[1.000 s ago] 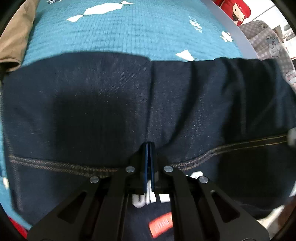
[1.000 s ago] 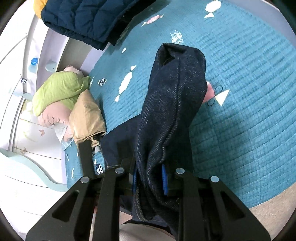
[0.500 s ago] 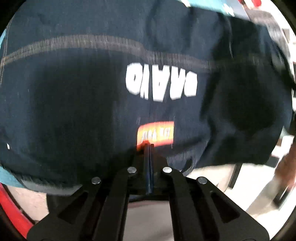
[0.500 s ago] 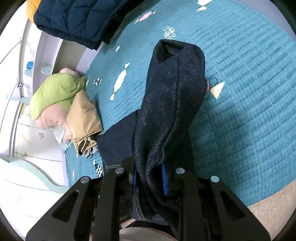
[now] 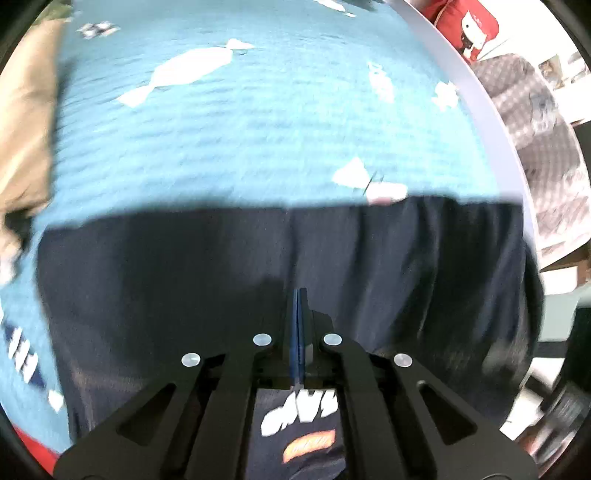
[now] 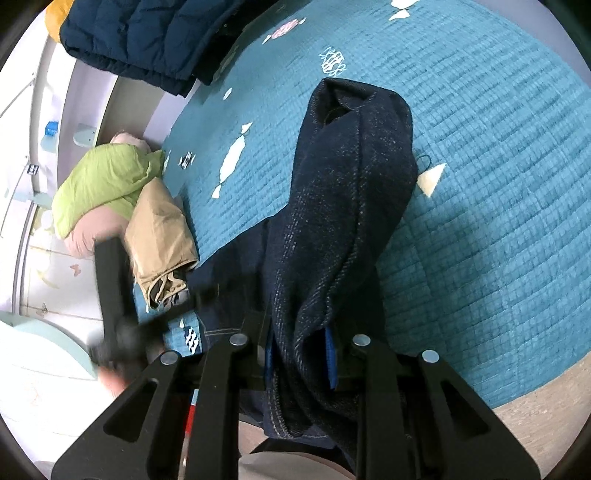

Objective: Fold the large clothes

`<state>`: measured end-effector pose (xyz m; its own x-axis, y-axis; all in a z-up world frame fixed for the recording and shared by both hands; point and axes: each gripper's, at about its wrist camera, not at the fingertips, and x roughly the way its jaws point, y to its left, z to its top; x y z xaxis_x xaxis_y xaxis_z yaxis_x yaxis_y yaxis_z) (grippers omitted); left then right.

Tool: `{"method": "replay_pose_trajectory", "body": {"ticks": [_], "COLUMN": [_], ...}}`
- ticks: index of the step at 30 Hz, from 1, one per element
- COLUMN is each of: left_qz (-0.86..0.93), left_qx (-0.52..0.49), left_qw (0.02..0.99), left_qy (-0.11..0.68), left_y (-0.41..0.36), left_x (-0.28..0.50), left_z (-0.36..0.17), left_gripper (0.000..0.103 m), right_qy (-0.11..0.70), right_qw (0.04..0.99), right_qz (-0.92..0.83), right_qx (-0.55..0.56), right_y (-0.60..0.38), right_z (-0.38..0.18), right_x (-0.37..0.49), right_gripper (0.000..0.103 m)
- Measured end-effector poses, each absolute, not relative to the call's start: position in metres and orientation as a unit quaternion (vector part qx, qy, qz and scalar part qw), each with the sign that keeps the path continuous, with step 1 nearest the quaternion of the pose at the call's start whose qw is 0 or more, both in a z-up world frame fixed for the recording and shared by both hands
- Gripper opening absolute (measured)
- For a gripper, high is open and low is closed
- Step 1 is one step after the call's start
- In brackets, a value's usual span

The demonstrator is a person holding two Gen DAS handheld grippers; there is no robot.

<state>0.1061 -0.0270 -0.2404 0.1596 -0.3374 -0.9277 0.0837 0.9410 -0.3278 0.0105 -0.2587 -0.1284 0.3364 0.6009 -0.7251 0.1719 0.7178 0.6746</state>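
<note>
Teal quilt point(image 5: 258, 129) fills view | dark denim garment point(image 6: 351, 221) runs 6 to 12 o'clock from right gripper point(image 6: 301, 358), jaws narrowly clamping it | left gripper point(image 5: 298, 332) fully closed, empty, nearer its flat spread.

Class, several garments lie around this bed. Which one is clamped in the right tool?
The dark denim garment, bunched between the right tool and draped onto the teal quilt. The tan garment, green garment and navy quilted jacket lie untouched.
</note>
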Motion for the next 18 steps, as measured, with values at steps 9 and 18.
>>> {"method": "replay_pose_trajectory", "body": {"ticks": [9,18], "left_qz": [-0.084,-0.109], "left_qx": [-0.055,-0.079], "left_qw": [0.747,0.728], "left_qy": [0.657,0.673], "left_y": [-0.029,-0.019], "left_x": [0.104,-0.011], "left_z": [-0.269,-0.280], "left_gripper": [0.000,0.000], "right_qy": [0.554,0.560], "right_qw": [0.731,0.735], "right_qz": [0.139,0.149], "right_qx": [0.374,0.353], "right_y": [-0.268,-0.264], "right_z": [-0.132,-0.131], "right_x": [0.005,0.002], "right_gripper": [0.021,0.021]}}
